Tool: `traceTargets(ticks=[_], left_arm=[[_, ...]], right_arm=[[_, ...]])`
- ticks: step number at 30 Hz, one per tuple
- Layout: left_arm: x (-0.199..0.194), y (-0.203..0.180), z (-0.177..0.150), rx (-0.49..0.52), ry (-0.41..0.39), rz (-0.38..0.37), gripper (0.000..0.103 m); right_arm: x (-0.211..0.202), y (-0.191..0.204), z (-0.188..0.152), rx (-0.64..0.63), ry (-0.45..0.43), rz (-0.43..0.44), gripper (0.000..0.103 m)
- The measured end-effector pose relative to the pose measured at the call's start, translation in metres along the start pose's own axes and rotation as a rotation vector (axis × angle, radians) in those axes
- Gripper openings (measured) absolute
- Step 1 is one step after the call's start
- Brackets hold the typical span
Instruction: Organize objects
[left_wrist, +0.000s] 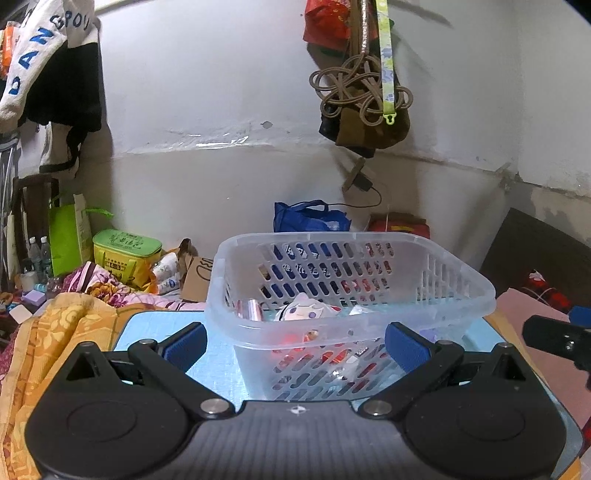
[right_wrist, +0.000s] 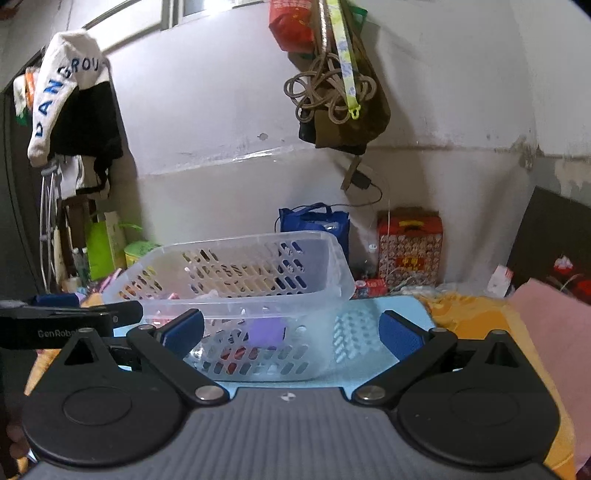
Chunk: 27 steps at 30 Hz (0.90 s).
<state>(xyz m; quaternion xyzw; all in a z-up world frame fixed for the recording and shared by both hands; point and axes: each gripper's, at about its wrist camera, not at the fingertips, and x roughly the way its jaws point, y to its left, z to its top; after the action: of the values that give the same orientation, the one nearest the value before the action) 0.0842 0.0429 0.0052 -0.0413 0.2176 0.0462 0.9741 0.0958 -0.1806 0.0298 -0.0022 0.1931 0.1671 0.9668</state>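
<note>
A clear plastic basket (left_wrist: 458, 291) with slotted walls stands on a light blue mat (left_wrist: 218, 365). It holds several small items: a white plush figure (left_wrist: 301, 312), a pink foil roll (left_wrist: 250, 310) and red pieces at the bottom. My left gripper (left_wrist: 295, 345) is open and empty, just in front of the basket's near wall. In the right wrist view the same basket (right_wrist: 332, 266) sits ahead and left, with a purple block (right_wrist: 267, 330) showing through its wall. My right gripper (right_wrist: 293, 332) is open and empty in front of it. The left gripper's body (right_wrist: 55, 321) shows at the left edge.
An orange floral blanket (left_wrist: 66, 325) lies to the left, a pink cloth (right_wrist: 554, 325) to the right. Behind the basket are a blue bag (left_wrist: 310, 218), a red box (right_wrist: 410, 247), a yellow-green case (left_wrist: 125, 251) and bottles. Bags and cords (left_wrist: 362, 92) hang on the wall.
</note>
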Motion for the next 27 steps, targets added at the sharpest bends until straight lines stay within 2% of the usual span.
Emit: traceTargets(ticks=[8, 27], left_arm=[[-0.002, -0.002, -0.001, 0.013, -0.006, 0.001, 0.103], [-0.004, 0.0, -0.001, 0.005, -0.006, -0.017, 0.103]], right_arm=[[-0.005, 0.013, -0.003, -0.075, -0.03, -0.033, 0.103], [-0.006, 0.013, -0.003, -0.072, -0.033, -0.047, 0.103]])
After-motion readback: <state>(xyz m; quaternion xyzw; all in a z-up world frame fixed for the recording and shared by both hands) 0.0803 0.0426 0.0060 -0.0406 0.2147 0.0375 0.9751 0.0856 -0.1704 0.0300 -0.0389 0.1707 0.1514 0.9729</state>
